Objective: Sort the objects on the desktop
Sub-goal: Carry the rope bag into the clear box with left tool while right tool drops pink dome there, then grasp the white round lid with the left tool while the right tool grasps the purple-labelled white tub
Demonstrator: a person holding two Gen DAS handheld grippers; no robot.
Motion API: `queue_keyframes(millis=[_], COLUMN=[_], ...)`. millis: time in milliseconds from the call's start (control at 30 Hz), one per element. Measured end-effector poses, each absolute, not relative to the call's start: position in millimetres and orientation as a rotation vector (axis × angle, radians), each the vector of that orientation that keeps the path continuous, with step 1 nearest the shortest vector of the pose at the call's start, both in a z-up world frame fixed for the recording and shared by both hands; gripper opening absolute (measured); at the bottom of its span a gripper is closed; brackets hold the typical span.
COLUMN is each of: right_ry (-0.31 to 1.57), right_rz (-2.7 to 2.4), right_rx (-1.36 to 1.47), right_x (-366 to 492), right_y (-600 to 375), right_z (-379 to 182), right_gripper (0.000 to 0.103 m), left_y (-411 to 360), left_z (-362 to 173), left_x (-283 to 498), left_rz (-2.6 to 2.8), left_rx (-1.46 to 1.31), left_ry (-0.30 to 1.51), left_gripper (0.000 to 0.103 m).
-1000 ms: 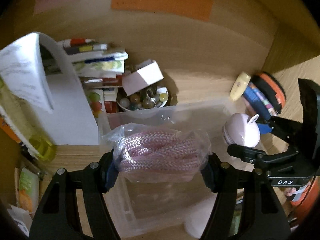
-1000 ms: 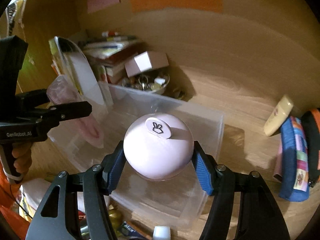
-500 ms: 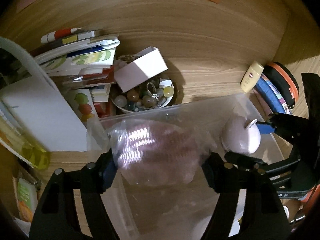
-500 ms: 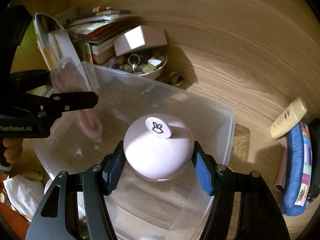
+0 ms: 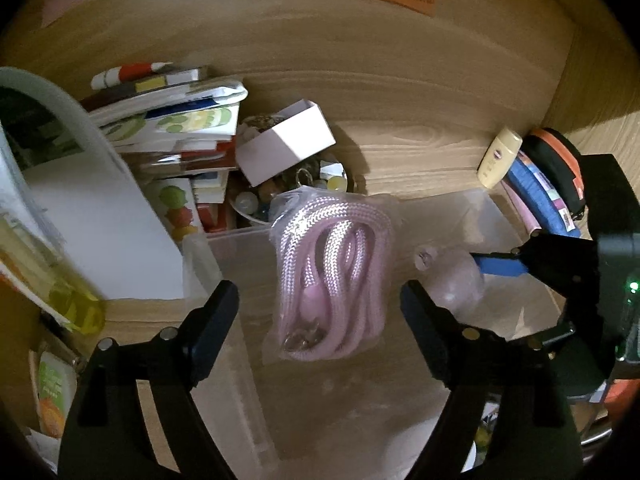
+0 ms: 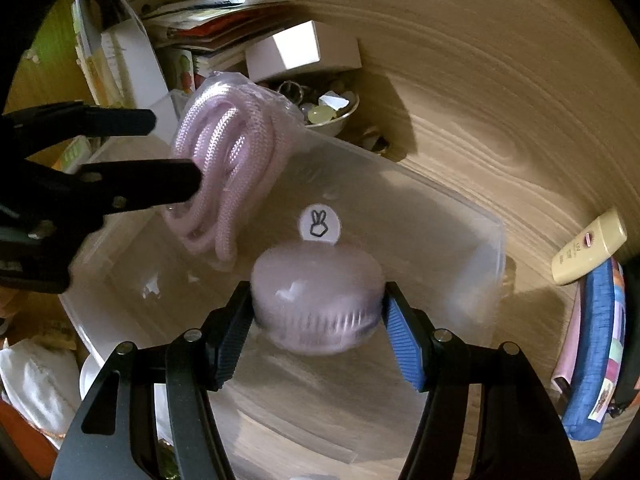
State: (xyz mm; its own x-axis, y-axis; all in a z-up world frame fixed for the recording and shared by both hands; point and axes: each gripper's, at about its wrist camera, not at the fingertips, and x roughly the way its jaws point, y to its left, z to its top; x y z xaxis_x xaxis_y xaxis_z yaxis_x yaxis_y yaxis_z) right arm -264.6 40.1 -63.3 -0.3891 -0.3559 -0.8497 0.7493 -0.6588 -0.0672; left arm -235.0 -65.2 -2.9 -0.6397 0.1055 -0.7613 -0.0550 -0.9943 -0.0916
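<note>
A clear bag of coiled pink rope (image 5: 332, 272) hangs on end over the far left corner of the clear plastic bin (image 5: 200, 256). My left gripper (image 5: 318, 292) has its jaws opening, both pads apart from the bag. Whether the bag rests on the bin floor I cannot tell. From the right wrist, the rope bag (image 6: 224, 152) sits at the left gripper's fingertips (image 6: 176, 182). My right gripper (image 6: 318, 308) is shut on a round pale-pink case with a bunny tag (image 6: 316, 292), low inside the bin (image 6: 460, 216). That case is blurred.
Behind the bin stand a bowl of beads (image 6: 336, 114), a white box (image 6: 300, 52) and a stack of books (image 5: 168, 120). A cream tube (image 6: 588, 248) and a blue pouch (image 6: 596, 360) lie to the right. A yellow bottle (image 5: 76, 304) is at left.
The left jaws spread and let go of the rope bag, which turned from crosswise to on end. The right gripper carried the pink case lower into the bin.
</note>
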Motion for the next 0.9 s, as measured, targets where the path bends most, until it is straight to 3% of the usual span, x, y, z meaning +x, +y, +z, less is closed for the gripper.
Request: queue_keyframes(millis=[133, 567, 900], right_ry=[0.612, 0.521, 0.459], right_rz=[-2.101, -2.2, -2.241], right_rx=[1.092, 0.984, 0.873], right_x=[-259, -220, -163], right_y=[40, 80, 111], right_z=[-56, -9, 19], right_gripper=[0.061, 0.081, 0.083], left_y=[-67, -72, -58], left_z=[4, 36, 45], left_x=[-224, -168, -123], left_rz=[2.785, 2.847, 2.908], left_rx=[-1.264, -1.136, -1.074], left_ry=[-0.093, -0.137, -0.134], left_gripper=[0.088, 0.097, 0.098])
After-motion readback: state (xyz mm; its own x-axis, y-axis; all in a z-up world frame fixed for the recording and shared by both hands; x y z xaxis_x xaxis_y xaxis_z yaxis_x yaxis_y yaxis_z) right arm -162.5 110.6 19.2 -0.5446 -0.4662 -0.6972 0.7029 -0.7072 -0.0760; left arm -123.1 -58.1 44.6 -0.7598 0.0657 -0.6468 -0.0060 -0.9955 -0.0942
